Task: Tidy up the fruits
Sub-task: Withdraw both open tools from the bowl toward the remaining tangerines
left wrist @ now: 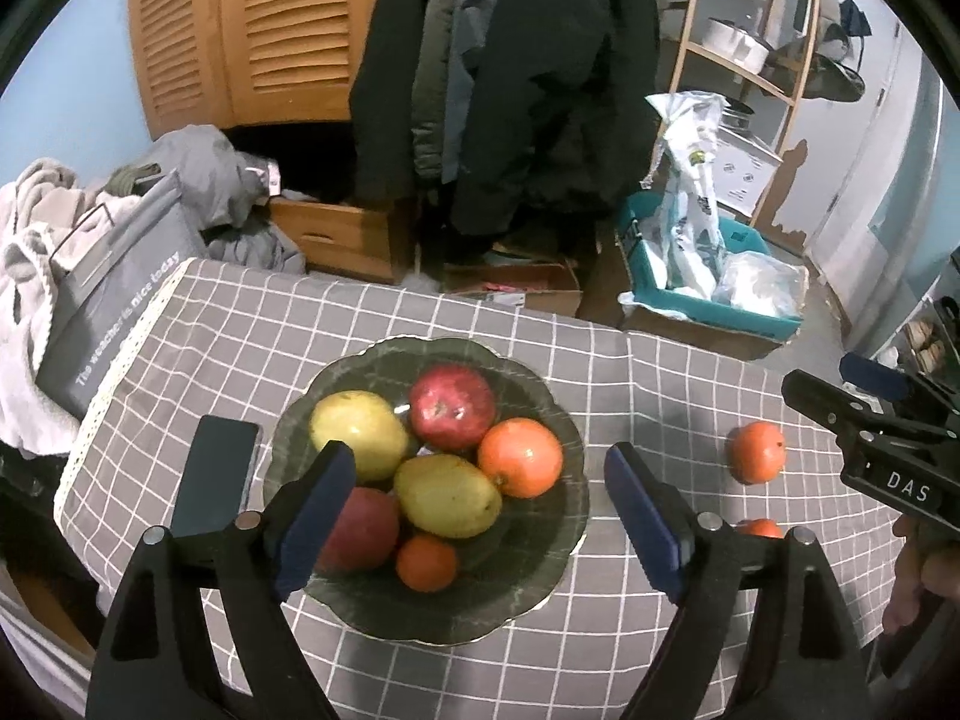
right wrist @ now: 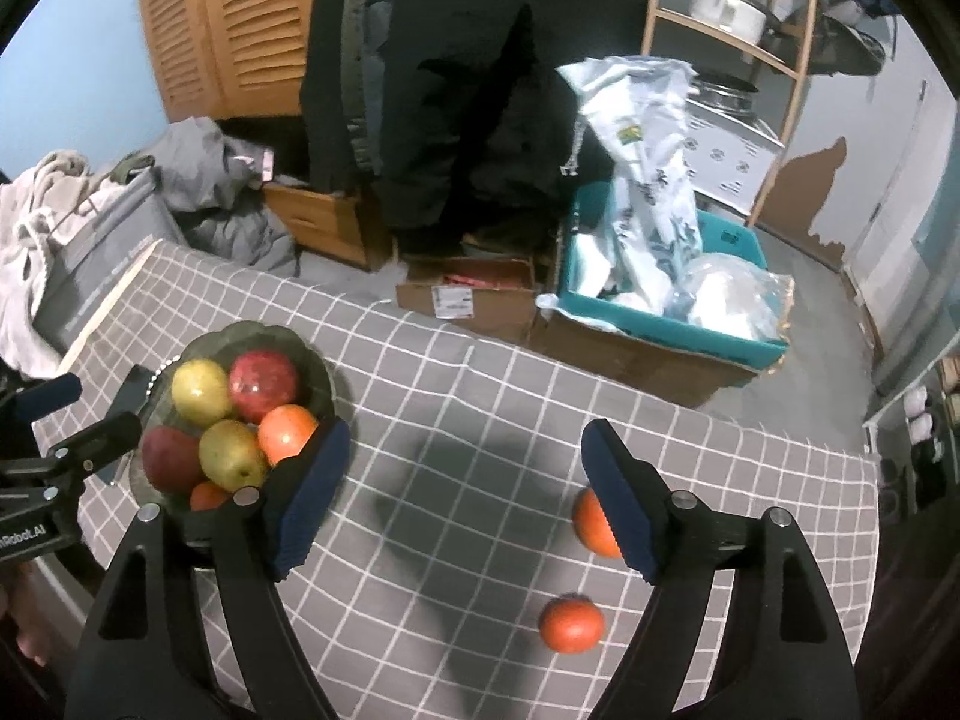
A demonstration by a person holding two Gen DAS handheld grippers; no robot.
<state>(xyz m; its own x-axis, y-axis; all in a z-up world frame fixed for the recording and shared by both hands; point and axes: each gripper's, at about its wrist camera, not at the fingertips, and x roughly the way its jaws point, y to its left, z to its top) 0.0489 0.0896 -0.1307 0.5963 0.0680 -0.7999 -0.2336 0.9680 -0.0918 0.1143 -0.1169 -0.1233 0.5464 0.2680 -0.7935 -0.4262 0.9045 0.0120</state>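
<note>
Right wrist view shows two small round orange fruits still loose on the grey checked cloth of the worktop (right wrist: 456, 438), well apart from the dark green scalloped glass bowl (right wrist: 327, 384) that is the landmark for everything here. The nearer loose orange (right wrist: 570, 624) lies to the right of the bowl and closer to the camera; the farther loose orange (right wrist: 591, 525) sits just beyond it, half hidden behind the right pad of the right tongs (right wrist: 465, 492). The bowl already holds two yellow-green pears, a red apple, a darker red fruit, a large orange and a small orange, so the heap is nearly full.

The right tongs stand wide apart with nothing between the pads. The left tongs (left wrist: 480, 516) hover over the bowl, likewise spread and empty, above the pears (left wrist: 447, 495).

The step in hand looks like fetching one of the loose oranges. To do it well, I would bring the right tongs down so the pads straddle the widest part of the nearer orange, then close gently, since a round, smooth fruit may roll or squirt out. When placing, aim for the gap at the bowl's right side, beside the large orange (left wrist: 519, 456), and set it low so the heap does not shift.
</note>
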